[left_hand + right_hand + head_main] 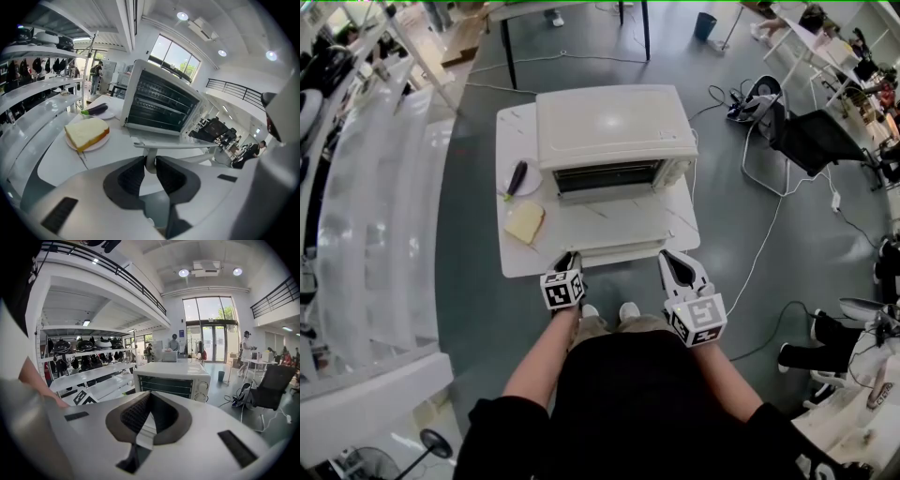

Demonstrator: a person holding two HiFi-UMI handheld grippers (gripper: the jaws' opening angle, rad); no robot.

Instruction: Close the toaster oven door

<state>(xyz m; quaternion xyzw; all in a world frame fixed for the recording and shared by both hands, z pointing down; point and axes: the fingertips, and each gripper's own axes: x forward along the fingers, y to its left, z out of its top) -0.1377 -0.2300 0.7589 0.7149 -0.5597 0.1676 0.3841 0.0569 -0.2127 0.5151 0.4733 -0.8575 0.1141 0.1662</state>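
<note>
A toaster oven [614, 127] is seen on the far part of a white table [514, 261]. Its door [619, 225] is folded down flat toward the near edge, so it is fully open, with the wire racks exposed. The handle [173, 145] along the door's near edge is held by the left gripper [570, 258]; its jaws are pressed against one white post of that handle from either side (seen most plainly in the left gripper view). The right gripper [670, 260] is held just beside the door's near right corner, its jaws closed together with nothing between them. Left of the oven, a slice of bread [525, 222] is set nearer and an eggplant [517, 176] on a plate [530, 180] farther back.
</note>
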